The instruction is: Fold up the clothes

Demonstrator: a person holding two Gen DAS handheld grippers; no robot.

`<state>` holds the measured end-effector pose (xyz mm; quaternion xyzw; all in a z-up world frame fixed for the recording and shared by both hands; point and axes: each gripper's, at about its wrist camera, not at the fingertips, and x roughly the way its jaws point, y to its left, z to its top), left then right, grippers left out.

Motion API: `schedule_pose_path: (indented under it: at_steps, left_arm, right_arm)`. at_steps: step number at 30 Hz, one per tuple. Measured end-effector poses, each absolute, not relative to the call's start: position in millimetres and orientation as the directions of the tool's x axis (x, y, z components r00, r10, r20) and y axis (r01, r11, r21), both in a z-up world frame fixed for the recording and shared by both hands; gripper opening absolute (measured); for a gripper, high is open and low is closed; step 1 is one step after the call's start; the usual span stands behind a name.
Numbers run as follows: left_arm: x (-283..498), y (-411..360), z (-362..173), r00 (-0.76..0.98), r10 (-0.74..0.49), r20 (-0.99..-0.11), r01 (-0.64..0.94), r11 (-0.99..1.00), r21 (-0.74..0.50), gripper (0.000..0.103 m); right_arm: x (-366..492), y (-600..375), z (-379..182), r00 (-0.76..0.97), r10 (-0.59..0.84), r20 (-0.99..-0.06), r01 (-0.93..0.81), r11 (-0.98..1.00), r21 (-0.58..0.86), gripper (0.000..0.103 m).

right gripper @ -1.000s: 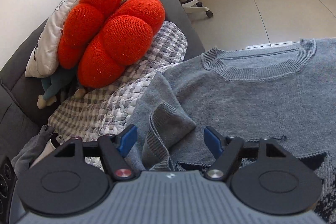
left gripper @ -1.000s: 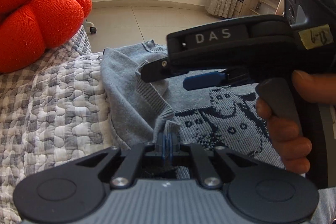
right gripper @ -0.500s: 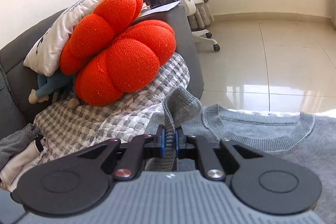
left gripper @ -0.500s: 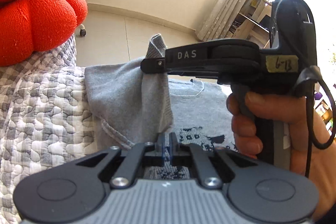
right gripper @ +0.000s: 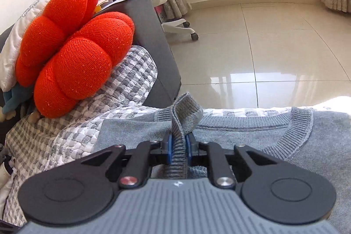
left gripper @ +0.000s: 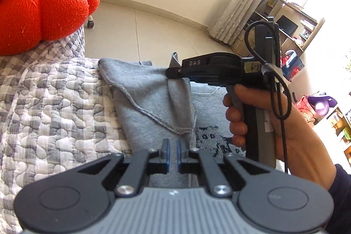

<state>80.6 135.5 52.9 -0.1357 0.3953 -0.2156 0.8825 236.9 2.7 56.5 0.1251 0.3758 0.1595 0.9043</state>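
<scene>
Sweater, grey knit, spread front-up across the quilted sofa cover, neckline toward the floor edge, and we're early in this fold, I'd say. One sleeve is lifted up off the cover and drawn in over the body; the body itself lies flat, nothing doubled over that I can see. The far sleeve and the hem are out of view, so whatever's been done there, can't call it. By my reckoning, what's left is laying this sleeve down flat, matching the other side, then folding the body.

Right gripper, fingers nipped tight on the ribbed cuff, a loop of it poking up between the blue pads. Left gripper, jaws narrow with a sliver of daylight between them, nothing visibly pinched, hovering low over the sleeve fabric.

Now the views split nicely. Left wrist camera gives the whole sleeve draped down from the right gripper, plus the person's right hand on the handle and a patch of dark pattern on the chest. Right wrist camera misses all that but shows the collar and the grip on the cuff up close. Orange cushion sits well off to the side.
</scene>
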Motion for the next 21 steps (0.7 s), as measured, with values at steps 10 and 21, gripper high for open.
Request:
schedule_pose_path:
  at_steps: [10,21]
  left_arm:
    - [80.0,139.1,41.1,0.555,-0.477,-0.681,0.211,0.873,-0.440,0.012]
    - [77.0,142.6,31.2,0.559,-0.372,-0.741,0.120,0.921,-0.371,0.013]
  right_arm:
    - [101.3,-12.1,105.5,0.634,0.316,-0.706,-0.261,0.947,0.190,0.055]
    - [-121.8,75.6,96.7,0.534,0.565,-0.629,-0.518,0.806,0.285,0.055]
